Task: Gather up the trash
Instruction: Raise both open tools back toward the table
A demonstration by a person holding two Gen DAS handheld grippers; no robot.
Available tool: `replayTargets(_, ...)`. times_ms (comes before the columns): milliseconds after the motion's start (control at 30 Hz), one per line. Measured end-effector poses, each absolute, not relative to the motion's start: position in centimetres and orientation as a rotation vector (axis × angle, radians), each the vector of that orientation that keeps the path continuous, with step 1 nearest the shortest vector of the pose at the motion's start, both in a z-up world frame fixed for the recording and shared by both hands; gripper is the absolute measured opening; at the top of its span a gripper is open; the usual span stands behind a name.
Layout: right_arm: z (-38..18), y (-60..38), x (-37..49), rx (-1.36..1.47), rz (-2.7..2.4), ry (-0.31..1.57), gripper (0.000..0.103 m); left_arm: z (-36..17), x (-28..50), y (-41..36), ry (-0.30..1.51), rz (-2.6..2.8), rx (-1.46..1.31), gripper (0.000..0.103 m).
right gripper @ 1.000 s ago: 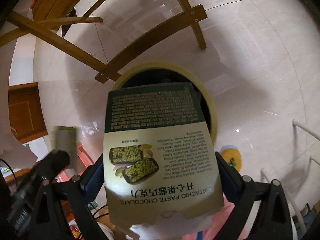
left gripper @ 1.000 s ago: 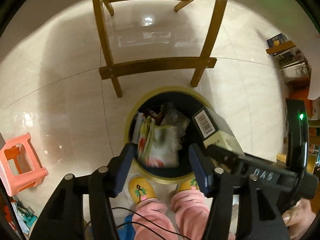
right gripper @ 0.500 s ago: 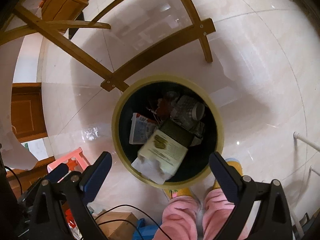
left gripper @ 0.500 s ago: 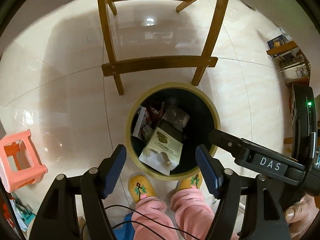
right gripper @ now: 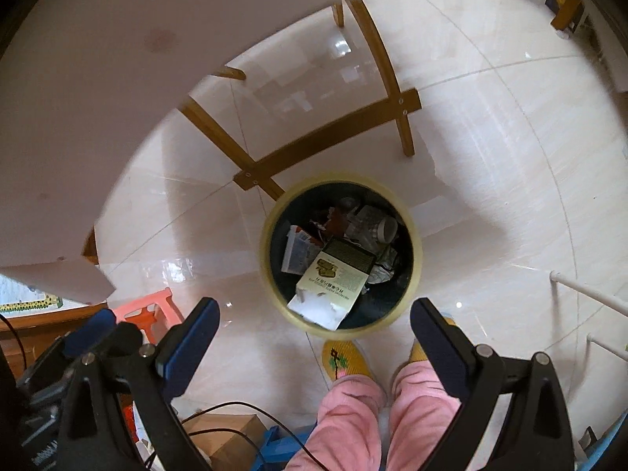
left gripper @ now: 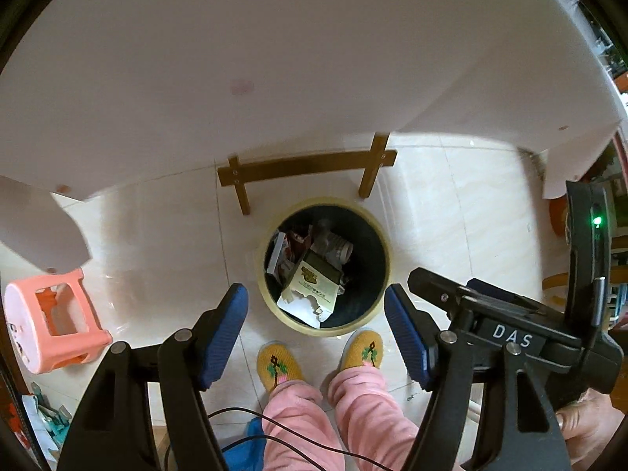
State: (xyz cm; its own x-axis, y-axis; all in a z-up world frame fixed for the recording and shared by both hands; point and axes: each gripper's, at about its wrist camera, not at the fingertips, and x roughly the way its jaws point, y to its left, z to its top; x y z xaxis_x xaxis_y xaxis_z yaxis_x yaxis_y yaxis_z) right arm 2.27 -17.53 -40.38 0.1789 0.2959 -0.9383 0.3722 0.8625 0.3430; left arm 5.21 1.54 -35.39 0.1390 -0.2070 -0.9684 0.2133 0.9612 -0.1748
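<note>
Yellow-rimmed bin (left gripper: 324,271): on the tiled floor, just in front of the slippers (left gripper: 279,365); landmark for all below.
Trash box (right gripper: 334,277): green-and-cream chocolate carton, lying tilted on top of the heap inside the bin, torn white flap toward the near rim.
Other trash: crumpled wrappers, a clear plastic container (right gripper: 373,225), a small printed pack (left gripper: 274,255), all inside the bin, behind and beside the carton.
Left gripper (left gripper: 316,327): above the bin's near side, fingers spread wide, nothing between them.
Right gripper (right gripper: 314,339): likewise above the bin's near rim, fingers released and empty.
Step in hand (judged): drop looks done; next, back to the white counter (left gripper: 274,59) beyond the bin for more litter.
Doing it well: lift clear of the rim first, keep both sets of fingers open, avoid the trailing cable (left gripper: 274,441) near the legs and the wooden frame (left gripper: 306,167) behind the bin.
Hidden: counter top not visible, only its pale underside or edge; any remaining litter cannot be told.
Hard to read: bin depth and lower layers lost in shadow; print on the carton too small.
Cut off: pink stool (left gripper: 55,325) left of the bin, partly cropped.
</note>
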Motion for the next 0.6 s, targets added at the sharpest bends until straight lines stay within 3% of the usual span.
replayTargets(600,-21.6,-15.4,0.1,0.45,-0.022,1.241,0.098,-15.2,2.7,4.2,1.241,-0.362,0.002,0.083)
